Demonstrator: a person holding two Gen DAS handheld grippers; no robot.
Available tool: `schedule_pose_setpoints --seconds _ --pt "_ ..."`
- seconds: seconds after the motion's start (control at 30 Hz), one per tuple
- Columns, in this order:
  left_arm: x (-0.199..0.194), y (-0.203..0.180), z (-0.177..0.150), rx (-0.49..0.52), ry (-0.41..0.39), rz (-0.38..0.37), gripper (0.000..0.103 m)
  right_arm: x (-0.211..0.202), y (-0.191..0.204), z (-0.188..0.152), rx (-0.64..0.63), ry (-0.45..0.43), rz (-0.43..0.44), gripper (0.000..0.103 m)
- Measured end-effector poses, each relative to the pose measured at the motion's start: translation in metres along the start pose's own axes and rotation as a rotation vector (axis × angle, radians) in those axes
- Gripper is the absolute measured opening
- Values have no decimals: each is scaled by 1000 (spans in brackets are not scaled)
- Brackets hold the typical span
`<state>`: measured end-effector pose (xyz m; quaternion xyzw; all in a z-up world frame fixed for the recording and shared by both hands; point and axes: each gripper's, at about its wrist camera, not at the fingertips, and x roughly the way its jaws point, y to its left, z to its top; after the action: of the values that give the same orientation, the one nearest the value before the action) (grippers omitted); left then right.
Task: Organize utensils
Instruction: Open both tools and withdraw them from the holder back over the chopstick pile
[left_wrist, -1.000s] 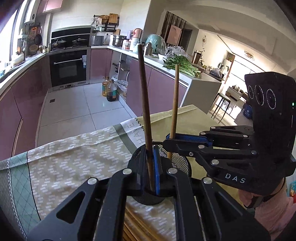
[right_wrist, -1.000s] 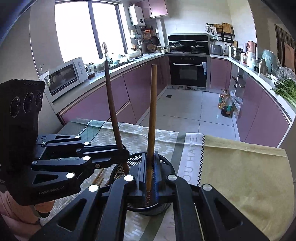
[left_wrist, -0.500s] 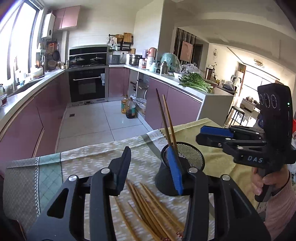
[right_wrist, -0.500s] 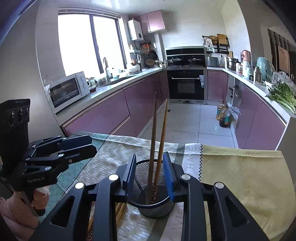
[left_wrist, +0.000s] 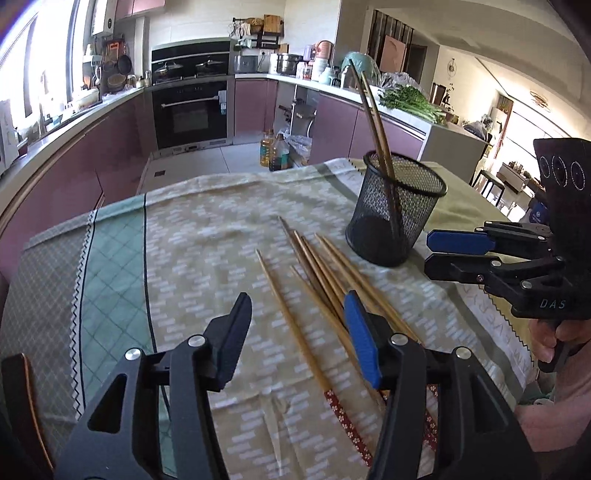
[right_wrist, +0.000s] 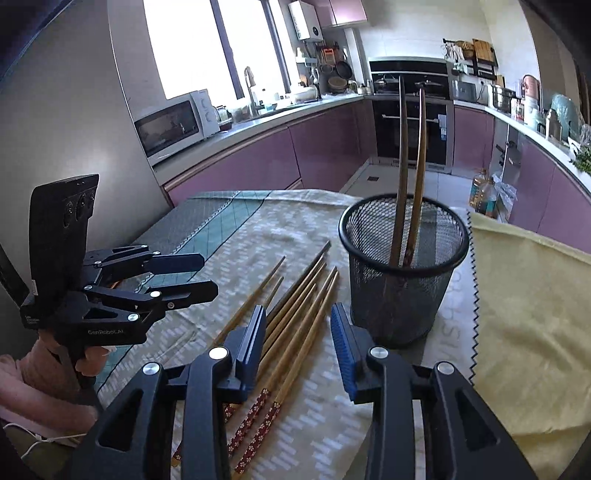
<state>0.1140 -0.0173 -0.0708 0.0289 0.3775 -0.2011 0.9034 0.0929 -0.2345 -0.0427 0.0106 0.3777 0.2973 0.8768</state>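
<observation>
A black mesh cup (left_wrist: 395, 221) (right_wrist: 402, 295) stands on the patterned tablecloth (left_wrist: 207, 229) with two chopsticks (left_wrist: 373, 110) (right_wrist: 404, 147) leaning in it. Several loose chopsticks (left_wrist: 312, 260) (right_wrist: 295, 295) lie on the cloth beside the cup, their patterned red ends towards me. My left gripper (left_wrist: 297, 317) (right_wrist: 208, 274) hovers over the loose chopsticks; its jaws are opening and grip nothing. My right gripper (right_wrist: 298, 325) (left_wrist: 430, 252) hangs just left of the cup in its own view, above the same chopsticks, jaws opening and also empty.
A yellow cloth (right_wrist: 524, 295) covers the table right of the cup. A hand (left_wrist: 554, 343) (right_wrist: 48, 362) holds each gripper. Beyond the table's far edge lie the kitchen floor, purple cabinets and an oven. A dark chair back (left_wrist: 22, 387) shows at the lower left.
Both grippers were shut on a chopstick standing in the cup. They let go, opened and drew back and down; the two chopsticks now lean in the cup.
</observation>
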Motion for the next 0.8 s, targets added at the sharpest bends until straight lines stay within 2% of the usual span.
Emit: schedule_pose_setpoints --seconds 0.23,0.73,0.8 --pt "19 -3 -22 -12 63 -5 52 20 3 -16 24 57 -12 34" --pt "42 -1 -21 -6 129 20 46 39 -3 -26 37 107 -63 34" --pt "44 -2 -20 0 134 26 42 40 -3 -26 35 113 -72 34"
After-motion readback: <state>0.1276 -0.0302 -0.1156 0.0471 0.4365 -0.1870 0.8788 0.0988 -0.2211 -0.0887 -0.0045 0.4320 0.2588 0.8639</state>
